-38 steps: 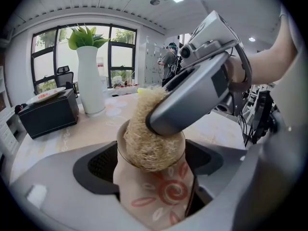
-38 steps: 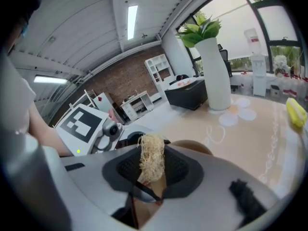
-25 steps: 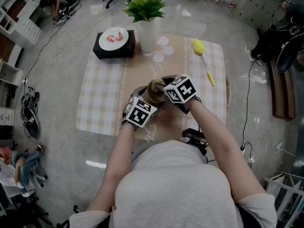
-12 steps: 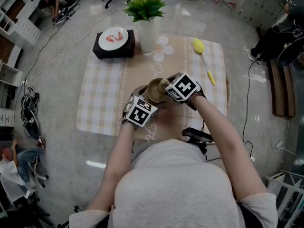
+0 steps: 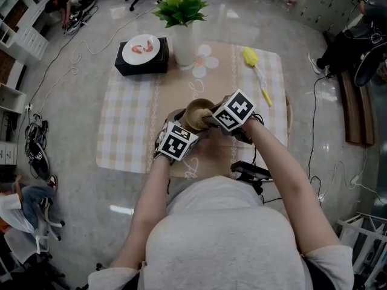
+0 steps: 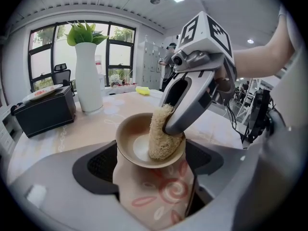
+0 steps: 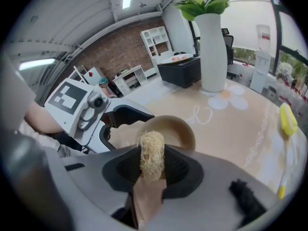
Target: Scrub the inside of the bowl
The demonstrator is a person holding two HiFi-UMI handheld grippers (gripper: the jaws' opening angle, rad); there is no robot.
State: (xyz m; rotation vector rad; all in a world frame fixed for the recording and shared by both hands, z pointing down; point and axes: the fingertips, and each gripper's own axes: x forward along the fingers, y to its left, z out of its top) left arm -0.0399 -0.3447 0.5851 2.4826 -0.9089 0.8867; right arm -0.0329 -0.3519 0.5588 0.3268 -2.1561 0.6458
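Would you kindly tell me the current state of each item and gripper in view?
Tan round bowl: tilted, held up.
Beige fibrous loofah scrubber: pressed inside the bowl.
Left gripper: shut on the bowl.
Right gripper: shut on the scrubber.
Yellow long-handled brush: lying flat, untouched.
White tall vase: upright, holding a green plant.

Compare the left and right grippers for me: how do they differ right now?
The left gripper clamps the bowl; the right gripper clamps the loofah scrubber. The left gripper sits beside the bowl; the right gripper reaches over its rim, scrubber inside. Both are shut.
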